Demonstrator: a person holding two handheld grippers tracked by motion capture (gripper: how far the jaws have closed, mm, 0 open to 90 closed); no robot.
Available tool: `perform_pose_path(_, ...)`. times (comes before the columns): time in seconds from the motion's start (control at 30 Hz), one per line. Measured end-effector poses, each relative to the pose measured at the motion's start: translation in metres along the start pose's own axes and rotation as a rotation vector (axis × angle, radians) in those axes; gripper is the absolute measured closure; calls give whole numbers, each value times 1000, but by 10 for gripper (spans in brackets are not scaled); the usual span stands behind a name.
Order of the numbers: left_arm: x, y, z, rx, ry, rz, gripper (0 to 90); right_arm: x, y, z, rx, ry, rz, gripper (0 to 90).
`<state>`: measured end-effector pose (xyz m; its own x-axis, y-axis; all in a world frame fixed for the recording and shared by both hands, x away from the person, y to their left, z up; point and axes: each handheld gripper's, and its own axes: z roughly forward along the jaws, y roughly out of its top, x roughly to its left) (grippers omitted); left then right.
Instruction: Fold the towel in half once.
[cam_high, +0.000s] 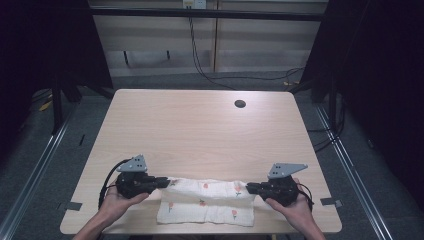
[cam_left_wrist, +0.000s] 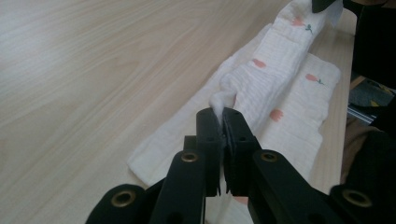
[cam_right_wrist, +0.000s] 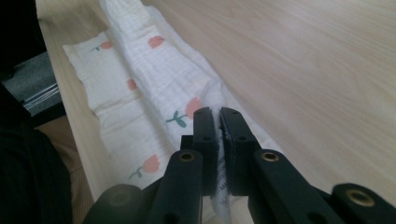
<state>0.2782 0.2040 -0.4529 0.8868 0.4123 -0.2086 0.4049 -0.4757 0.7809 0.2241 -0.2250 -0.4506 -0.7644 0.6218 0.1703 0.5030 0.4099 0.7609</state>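
Note:
A white cloth (cam_high: 207, 200) printed with small orange flowers lies near the table's front edge, its far edge lifted and folded toward me. My left gripper (cam_high: 165, 182) is shut on the cloth's left far corner; in the left gripper view the cloth (cam_left_wrist: 261, 84) bunches out from between the closed jaws (cam_left_wrist: 222, 114). My right gripper (cam_high: 249, 188) is shut on the right far corner, and the cloth (cam_right_wrist: 140, 79) runs away from its jaws (cam_right_wrist: 218, 114) with fabric pinched between them. The raised edge stretches between both grippers just above the lower layer.
The light wooden table (cam_high: 200, 130) has a round cable hole (cam_high: 240, 104) at the back right. Dark curtains stand at both sides. Black cables (cam_high: 200, 65) hang behind the table. The person's hands hold the grippers at the front edge.

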Motion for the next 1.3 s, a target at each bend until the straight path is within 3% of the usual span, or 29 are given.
perform_pose_path(0.33,-6,-26,5,56,-36,-29,851,12,-20,2,34,17,7,811)
perform_pose_path(0.53,-11,-29,4,87,-56,-16,821,14,-33,3,79,39,28,771)
perform_pose_path(0.73,-19,-34,3,136,-60,5,790,26,-40,0,109,42,7,772)
perform_pose_path(0.93,-25,-36,1,133,-89,16,829,29,-45,-8,99,-5,0,853)
perform_pose_path(1.03,-28,-38,2,132,-99,12,792,27,-45,-12,78,-13,18,849)
perform_pose_path(1.13,-26,-37,-1,123,-117,14,733,28,-47,-12,87,3,23,790)
perform_pose_path(1.3,-23,-36,-11,51,-124,-3,584,36,-50,-14,93,28,22,669)
